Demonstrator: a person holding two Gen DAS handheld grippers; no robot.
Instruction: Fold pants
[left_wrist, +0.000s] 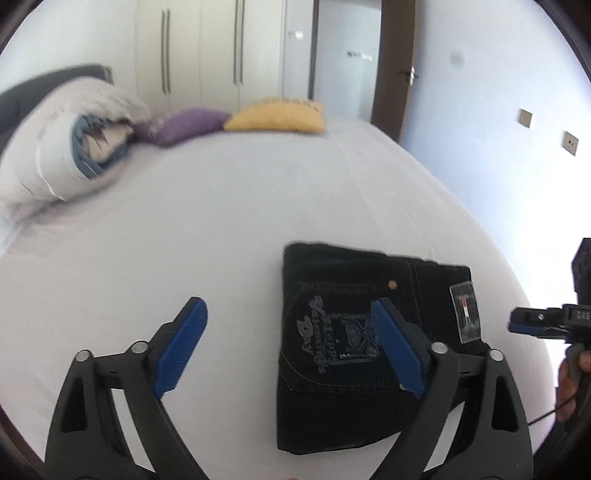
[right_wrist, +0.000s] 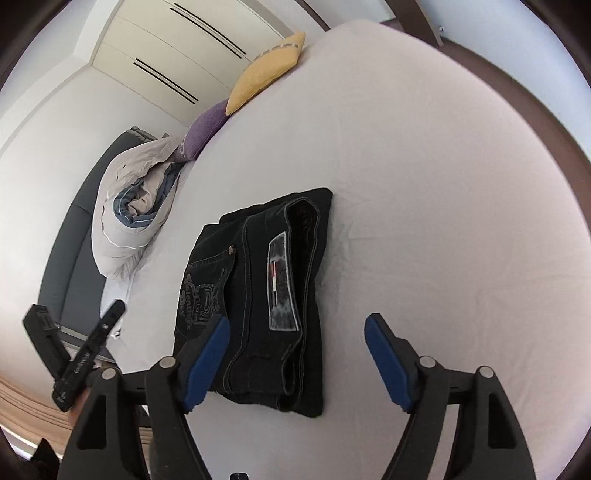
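The black jeans (left_wrist: 332, 406) lie folded into a compact rectangle on the white bed sheet (left_wrist: 221, 221), back pocket print and waist label facing up. My left gripper (left_wrist: 288, 302) is open above the sheet. Its right finger hangs over the jeans' pocket and nothing is between the blue pads. In the right wrist view the folded jeans (right_wrist: 266, 258) lie just ahead of my right gripper (right_wrist: 297, 319), which is open, its left pad over the jeans' near left corner, gripping nothing. Each gripper shows in the other's view: the right gripper (left_wrist: 521, 321) beside the jeans, the left gripper (right_wrist: 75, 308) at the bed's left edge.
A rolled white and blue duvet (left_wrist: 66, 147) lies at the far left of the bed, with a purple cushion (left_wrist: 188, 123) and a yellow cushion (left_wrist: 280, 116) along the far edge. A white wardrobe (left_wrist: 203, 48) and a dark door frame (left_wrist: 391, 55) stand behind.
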